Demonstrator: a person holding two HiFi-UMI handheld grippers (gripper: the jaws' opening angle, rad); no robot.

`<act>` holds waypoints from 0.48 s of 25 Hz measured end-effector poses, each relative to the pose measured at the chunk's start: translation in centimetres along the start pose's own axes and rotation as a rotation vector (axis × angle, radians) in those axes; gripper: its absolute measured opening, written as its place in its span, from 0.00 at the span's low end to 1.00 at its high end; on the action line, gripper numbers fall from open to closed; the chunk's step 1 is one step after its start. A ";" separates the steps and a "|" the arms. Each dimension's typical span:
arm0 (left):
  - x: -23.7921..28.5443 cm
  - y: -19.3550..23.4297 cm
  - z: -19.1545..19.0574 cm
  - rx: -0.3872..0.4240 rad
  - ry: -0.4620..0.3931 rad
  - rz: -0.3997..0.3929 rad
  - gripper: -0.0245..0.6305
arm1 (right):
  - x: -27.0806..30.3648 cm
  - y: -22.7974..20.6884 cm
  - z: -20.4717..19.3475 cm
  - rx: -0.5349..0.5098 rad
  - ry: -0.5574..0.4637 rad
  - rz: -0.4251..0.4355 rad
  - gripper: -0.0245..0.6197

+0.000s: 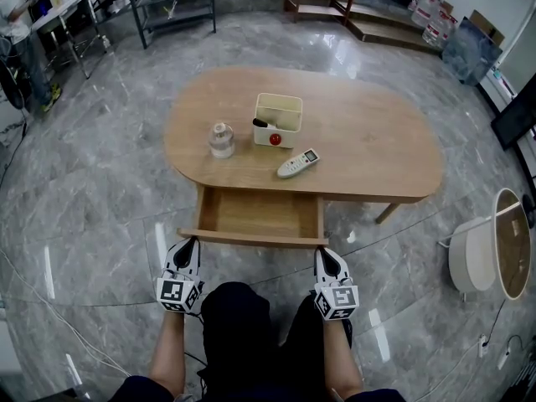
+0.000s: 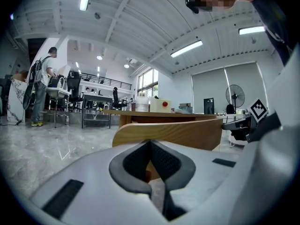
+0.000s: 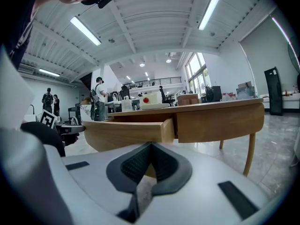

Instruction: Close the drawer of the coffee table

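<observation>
In the head view the oval wooden coffee table (image 1: pixel 368 136) has its drawer (image 1: pixel 258 213) pulled out toward me, and the drawer looks empty. My left gripper (image 1: pixel 190 243) is shut, tips at the left end of the drawer front (image 1: pixel 251 239). My right gripper (image 1: pixel 323 253) is also shut, at the front's right end. In the left gripper view the shut gripper (image 2: pixel 150 142) points at the curved drawer front (image 2: pixel 187 132) just ahead. The right gripper view shows the shut gripper (image 3: pixel 151 145) just below the drawer front (image 3: pixel 126 132). Whether either one touches the wood is unclear.
On the tabletop stand a glass jar (image 1: pixel 221 139), a cream box (image 1: pixel 278 120) with a red ball, and a remote (image 1: pixel 298 163). A round white side table (image 1: pixel 481 254) stands at the right. My knees are between the grippers. A person (image 1: pixel 17 23) stands far left.
</observation>
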State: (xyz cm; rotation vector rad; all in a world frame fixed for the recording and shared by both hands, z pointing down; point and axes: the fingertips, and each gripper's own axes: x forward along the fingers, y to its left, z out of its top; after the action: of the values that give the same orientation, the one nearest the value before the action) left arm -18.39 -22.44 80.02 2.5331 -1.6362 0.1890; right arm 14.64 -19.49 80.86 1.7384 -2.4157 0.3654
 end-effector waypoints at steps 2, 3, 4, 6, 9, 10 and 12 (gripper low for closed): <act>0.0 0.0 -0.1 -0.008 0.000 -0.005 0.07 | 0.1 0.0 0.0 0.002 0.005 -0.002 0.08; 0.0 0.0 -0.1 -0.009 -0.001 -0.008 0.07 | 0.2 -0.1 0.0 0.002 0.008 -0.002 0.08; 0.1 0.0 0.0 -0.009 -0.002 -0.008 0.07 | 0.2 -0.2 0.1 0.001 0.009 -0.002 0.08; 0.2 0.0 0.1 -0.009 -0.001 -0.005 0.07 | 0.3 -0.3 0.2 0.002 0.010 -0.002 0.08; 0.4 0.0 0.1 -0.008 0.000 0.000 0.07 | 0.5 -0.4 0.3 0.007 0.009 -0.004 0.08; 0.5 0.0 0.1 -0.007 0.000 0.001 0.07 | 0.6 -0.4 0.3 0.009 0.008 -0.004 0.08; 0.6 0.1 0.2 -0.007 0.003 0.001 0.07 | 0.7 -0.5 0.3 0.011 0.005 -0.004 0.08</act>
State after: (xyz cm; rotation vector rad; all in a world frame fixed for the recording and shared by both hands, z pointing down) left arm -18.20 -23.09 79.97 2.5257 -1.6338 0.1860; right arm 14.86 -20.38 80.80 1.7449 -2.4107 0.3829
